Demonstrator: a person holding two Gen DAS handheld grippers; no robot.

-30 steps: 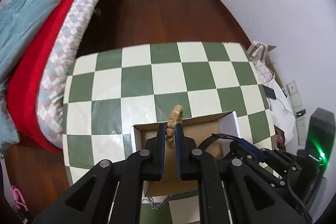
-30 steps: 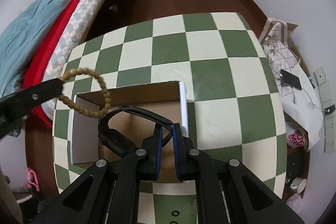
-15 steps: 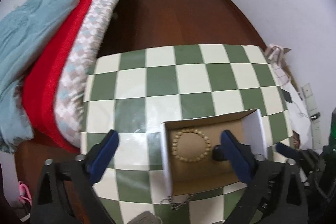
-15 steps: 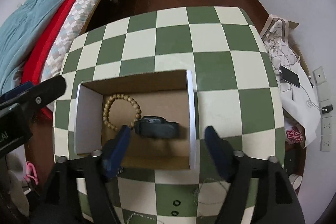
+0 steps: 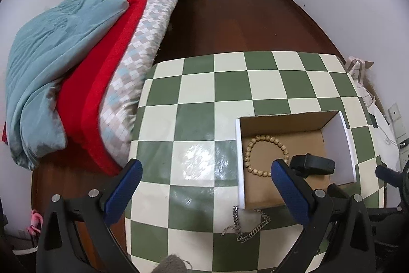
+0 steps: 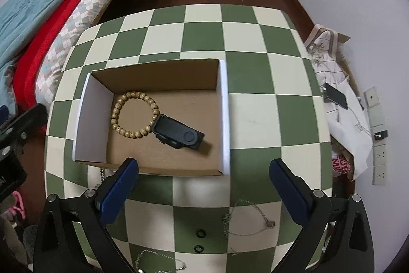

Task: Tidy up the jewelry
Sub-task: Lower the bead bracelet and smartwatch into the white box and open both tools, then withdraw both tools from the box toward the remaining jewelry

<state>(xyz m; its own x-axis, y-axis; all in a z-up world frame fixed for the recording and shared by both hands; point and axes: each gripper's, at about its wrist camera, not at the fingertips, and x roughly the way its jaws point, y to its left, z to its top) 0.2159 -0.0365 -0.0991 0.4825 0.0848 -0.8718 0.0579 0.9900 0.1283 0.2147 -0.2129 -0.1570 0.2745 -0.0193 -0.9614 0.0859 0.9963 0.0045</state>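
A shallow cardboard box [image 6: 225, 119] [image 5: 238, 157] sits on the green and cream checkered table [image 6: 255, 42] [image 5: 194, 104]. Inside it lie a wooden bead bracelet [image 6: 135, 114] [image 5: 265, 155] and a black watch [image 6: 179, 132] [image 5: 313, 164], touching each other. My right gripper [image 6: 204, 186] hangs open above the table's near side, in front of the box. My left gripper [image 5: 204, 188] is open too, left of the box and empty. A metal chain [image 5: 245, 227] lies just in front of the box. Two thin necklaces [image 6: 245, 219] [image 6: 158, 260] and two small dark rings [image 6: 200, 233] rest near the front edge.
A bed with blue, red and patterned covers [image 5: 76, 68] [image 6: 38, 17] runs along the left of the table. To the right, on the floor, are papers, a phone [image 6: 334, 96] and a bag [image 6: 324, 47]. Dark wooden floor [image 5: 242, 22] stretches behind the table.
Both grippers opened and drew back from the box. The bead bracelet left the left gripper and the black watch left the right one; both now lie in the box.
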